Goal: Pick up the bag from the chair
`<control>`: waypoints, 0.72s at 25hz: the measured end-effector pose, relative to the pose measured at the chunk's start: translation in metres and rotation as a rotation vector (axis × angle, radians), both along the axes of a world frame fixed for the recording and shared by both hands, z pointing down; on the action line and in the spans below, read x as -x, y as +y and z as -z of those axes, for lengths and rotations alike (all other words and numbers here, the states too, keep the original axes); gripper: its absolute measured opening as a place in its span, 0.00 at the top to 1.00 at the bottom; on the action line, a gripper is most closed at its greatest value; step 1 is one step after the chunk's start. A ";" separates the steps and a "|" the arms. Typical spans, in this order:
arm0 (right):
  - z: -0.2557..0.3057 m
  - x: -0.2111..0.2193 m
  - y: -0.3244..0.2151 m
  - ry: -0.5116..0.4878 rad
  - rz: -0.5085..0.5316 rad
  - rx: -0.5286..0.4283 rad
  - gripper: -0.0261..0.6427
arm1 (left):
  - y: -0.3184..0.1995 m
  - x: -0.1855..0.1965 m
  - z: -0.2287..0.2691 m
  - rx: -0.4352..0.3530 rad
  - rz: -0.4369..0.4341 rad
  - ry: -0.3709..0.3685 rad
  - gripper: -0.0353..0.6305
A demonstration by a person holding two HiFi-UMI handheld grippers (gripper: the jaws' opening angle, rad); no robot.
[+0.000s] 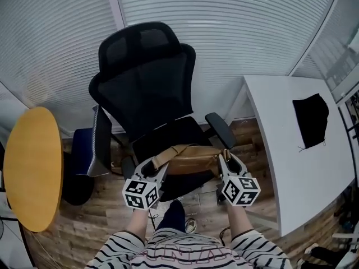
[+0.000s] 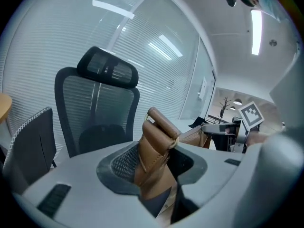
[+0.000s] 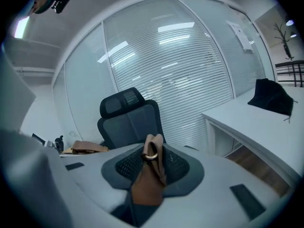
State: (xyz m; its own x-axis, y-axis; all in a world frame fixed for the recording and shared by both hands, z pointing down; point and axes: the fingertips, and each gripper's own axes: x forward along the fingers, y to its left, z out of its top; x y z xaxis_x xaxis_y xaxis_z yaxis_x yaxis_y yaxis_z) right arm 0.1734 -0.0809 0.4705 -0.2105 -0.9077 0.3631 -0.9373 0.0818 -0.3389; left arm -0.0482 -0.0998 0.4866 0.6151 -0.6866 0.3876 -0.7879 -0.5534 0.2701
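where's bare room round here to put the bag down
The desk is bare from the black cloth to its near edge. The yellow table shows a bare top too. Over the chair seat it is crowded: left tongs and right tongs grip the bag there.

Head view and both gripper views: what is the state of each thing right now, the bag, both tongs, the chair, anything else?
Office chair, upright, nobody in it.
Bag, strung across the seat front, gripped at both ends; lifted or resting, cannot tell.
Left tongs, shut on the bag's strap.
Right tongs, shut on the strap end with the ring.
Black cloth, lying loose on the white table.
Blinds, lowered.
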 end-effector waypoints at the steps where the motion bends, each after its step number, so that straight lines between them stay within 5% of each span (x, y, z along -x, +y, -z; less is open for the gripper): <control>1: 0.007 -0.001 0.003 -0.002 -0.005 -0.011 0.77 | 0.003 -0.001 0.006 -0.008 0.000 0.001 0.67; 18: 0.083 -0.004 0.064 -0.050 -0.006 -0.156 0.77 | 0.061 -0.003 0.087 -0.148 0.007 0.007 0.67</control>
